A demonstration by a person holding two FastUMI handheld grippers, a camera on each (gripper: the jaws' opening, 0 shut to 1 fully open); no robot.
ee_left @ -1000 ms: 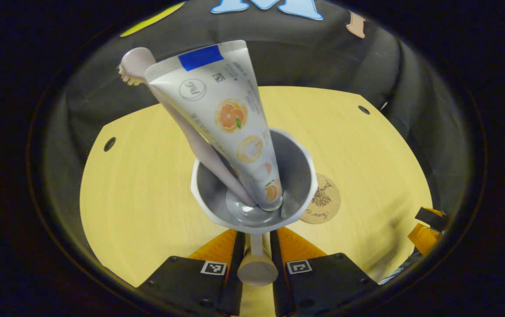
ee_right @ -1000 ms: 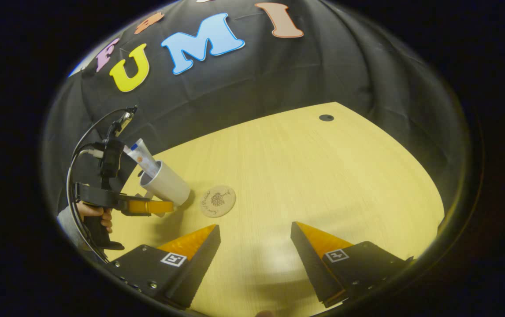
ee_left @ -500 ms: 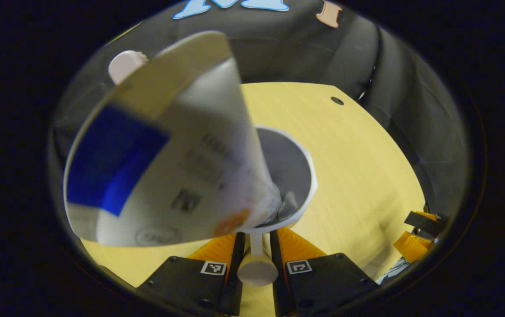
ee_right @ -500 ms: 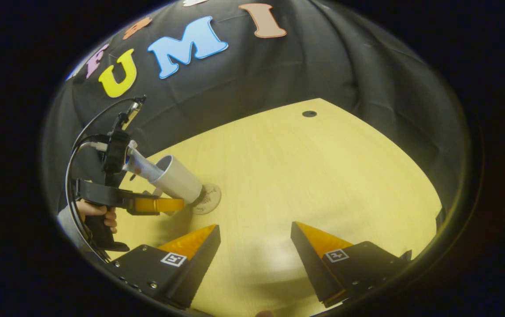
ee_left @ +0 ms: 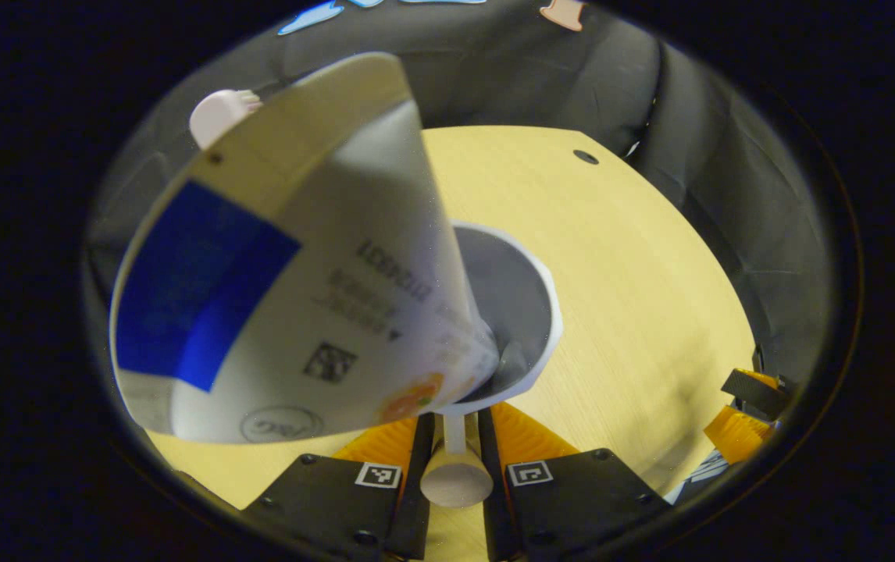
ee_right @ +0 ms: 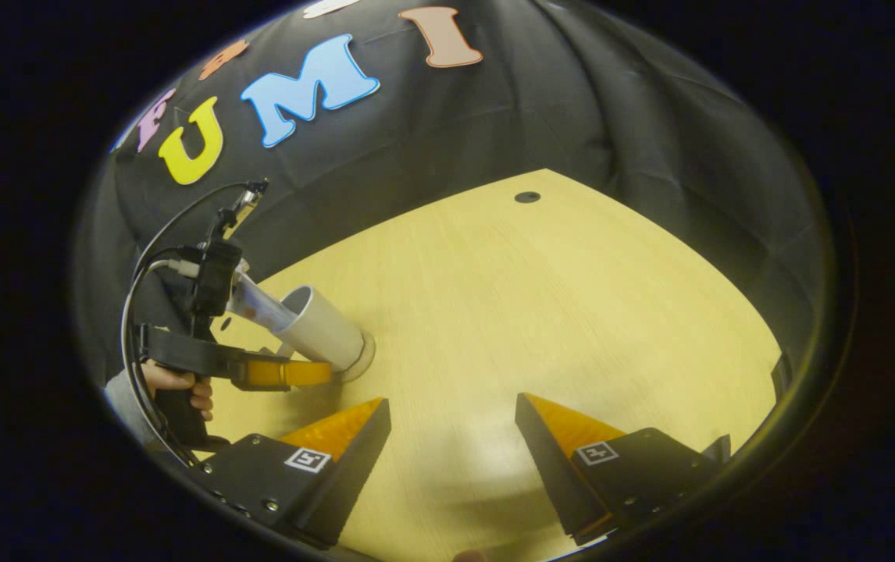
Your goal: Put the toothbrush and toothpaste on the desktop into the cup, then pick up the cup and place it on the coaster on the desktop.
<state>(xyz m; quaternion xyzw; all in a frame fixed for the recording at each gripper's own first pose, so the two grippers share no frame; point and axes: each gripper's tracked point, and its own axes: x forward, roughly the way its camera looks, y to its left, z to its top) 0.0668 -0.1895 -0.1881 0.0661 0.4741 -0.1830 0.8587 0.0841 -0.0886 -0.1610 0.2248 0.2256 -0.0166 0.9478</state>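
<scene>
Over the last second the cup (ee_right: 322, 334) has travelled right across the table (ee_right: 541, 312) and now covers most of the coaster (ee_right: 367, 355), which earlier lay clear beside it. It has tipped further, and the toothpaste (ee_left: 291, 273) has swung toward the left gripper's (ee_left: 454, 437) camera, hiding most of the toothbrush (ee_left: 217, 117).

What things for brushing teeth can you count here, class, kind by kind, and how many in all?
Cup: 1
Toothpaste tube: 1
Toothbrush: 1
Coaster: 1, mostly hidden under the cup
Total: 4
</scene>
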